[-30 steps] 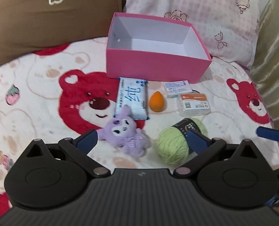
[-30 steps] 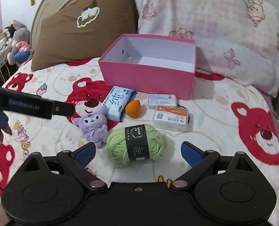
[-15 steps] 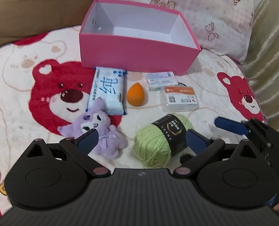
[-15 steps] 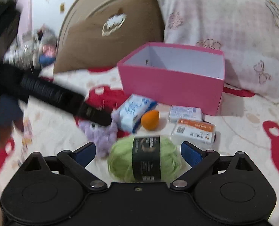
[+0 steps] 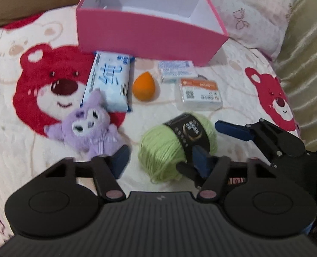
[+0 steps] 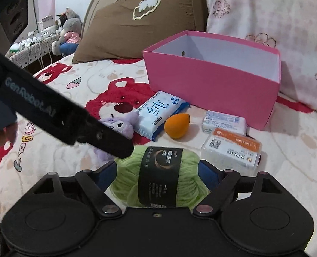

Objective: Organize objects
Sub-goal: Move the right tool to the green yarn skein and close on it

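Observation:
A green yarn ball (image 6: 188,171) with a black band lies on the bear-print blanket between the fingers of my right gripper (image 6: 157,171). Its jaws are closing, with the blue pads right at the yarn's two flanks and no squeeze showing. My left gripper (image 5: 160,159) hangs low over the blanket with its jaws closing. A purple plush (image 5: 85,128) lies just beyond its left fingertip, and the yarn ball (image 5: 162,152) shows behind its right one. No pad presses on either. The open pink box (image 5: 145,34) stands behind them.
In front of the pink box (image 6: 212,85) lie a blue wipes pack (image 5: 110,81), an orange sponge (image 5: 144,86), a small white packet (image 5: 175,70) and a clear box with an orange label (image 5: 199,94). Pillows (image 6: 137,25) line the back. The left tool's black body (image 6: 51,111) crosses the right view.
Both grippers have sunk towards the blanket and their jaws have narrowed. The right gripper now straddles the yarn ball, and the left one has come in beside the plush.

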